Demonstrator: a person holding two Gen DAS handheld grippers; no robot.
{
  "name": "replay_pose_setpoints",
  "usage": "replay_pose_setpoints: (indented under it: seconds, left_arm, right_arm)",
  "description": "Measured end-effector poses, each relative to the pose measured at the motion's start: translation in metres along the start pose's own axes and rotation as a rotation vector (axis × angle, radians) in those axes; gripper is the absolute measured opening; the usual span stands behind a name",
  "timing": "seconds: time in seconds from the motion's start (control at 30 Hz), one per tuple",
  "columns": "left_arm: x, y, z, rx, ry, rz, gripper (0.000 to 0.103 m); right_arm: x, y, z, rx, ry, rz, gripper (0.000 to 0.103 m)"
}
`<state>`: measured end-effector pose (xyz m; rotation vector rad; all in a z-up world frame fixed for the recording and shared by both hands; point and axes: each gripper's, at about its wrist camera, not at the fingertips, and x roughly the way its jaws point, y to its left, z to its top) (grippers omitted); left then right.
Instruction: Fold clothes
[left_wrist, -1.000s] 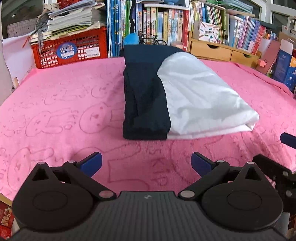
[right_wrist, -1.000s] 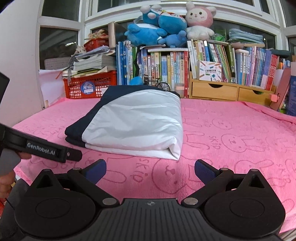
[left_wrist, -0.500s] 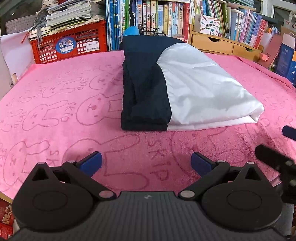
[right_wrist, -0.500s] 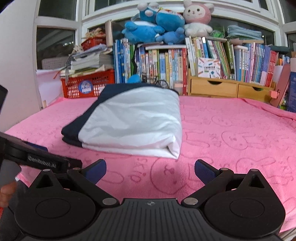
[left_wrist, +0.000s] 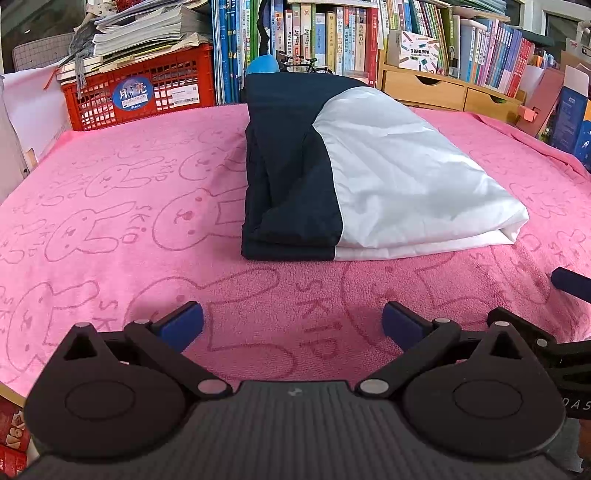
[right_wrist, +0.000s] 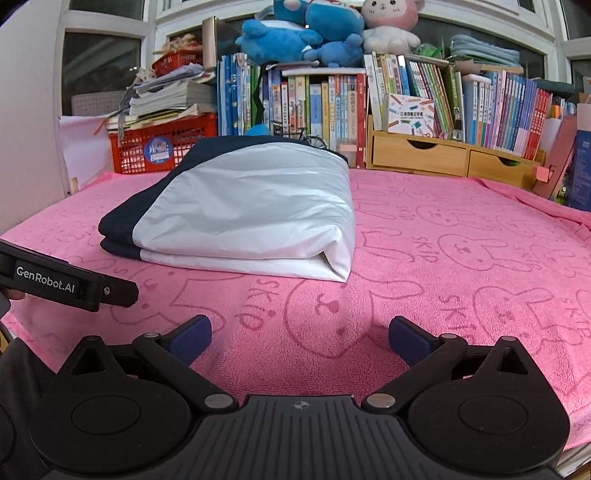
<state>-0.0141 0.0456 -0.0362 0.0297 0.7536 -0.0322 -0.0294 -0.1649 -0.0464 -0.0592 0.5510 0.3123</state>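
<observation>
A folded navy and white garment (left_wrist: 362, 177) lies on the pink rabbit-print towel (left_wrist: 110, 229), and it also shows in the right wrist view (right_wrist: 251, 210). My left gripper (left_wrist: 292, 325) is open and empty, low over the towel just in front of the garment's near edge. My right gripper (right_wrist: 300, 338) is open and empty, in front of the garment's white corner and to its right. The left gripper's body (right_wrist: 66, 282) shows at the left of the right wrist view. A blue fingertip (left_wrist: 570, 283) of the right gripper shows at the right edge of the left wrist view.
A red crate (left_wrist: 136, 92) with stacked papers stands at the back left. Rows of books (right_wrist: 325, 103) and wooden drawers (right_wrist: 443, 155) line the back edge, with plush toys (right_wrist: 314, 33) on top. The towel's front edge is just under both grippers.
Both grippers stay open. The left wrist view has shifted slightly, the garment sitting a little closer and lower. The right gripper has dropped lower toward the towel.
</observation>
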Motion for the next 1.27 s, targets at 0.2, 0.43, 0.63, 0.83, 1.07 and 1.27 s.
replay_pose_setpoints:
  seconds: [0.2, 0.43, 0.63, 0.83, 1.07, 1.27]
  left_arm:
    - [-0.0006, 0.0015, -0.0018, 0.003, -0.005, -0.004, 0.103]
    - [-0.001, 0.0028, -0.0038, 0.009, -0.014, -0.012, 0.103]
    - [-0.0017, 0.0032, -0.0054, 0.002, -0.023, -0.014, 0.103]
    - [-0.0017, 0.0014, -0.0051, -0.001, -0.024, -0.009, 0.103]
    - [-0.0022, 0.0031, -0.0057, 0.005, -0.025, -0.013, 0.103]
    - [-0.0021, 0.0031, -0.0064, 0.008, -0.026, -0.016, 0.103]
  right_arm:
    - [0.0009, 0.0, 0.0004, -0.002, 0.006, 0.003, 0.103]
    - [0.0005, -0.0002, -0.0003, -0.002, 0.006, 0.003, 0.103]
    - [0.0008, -0.0003, -0.0007, -0.002, 0.003, 0.003, 0.103]
    - [0.0004, -0.0006, -0.0015, -0.005, 0.001, 0.003, 0.103]
    - [0.0007, 0.0002, -0.0016, -0.004, 0.0, 0.002, 0.103]
    - [0.0009, -0.0004, -0.0016, -0.005, -0.001, 0.002, 0.103]
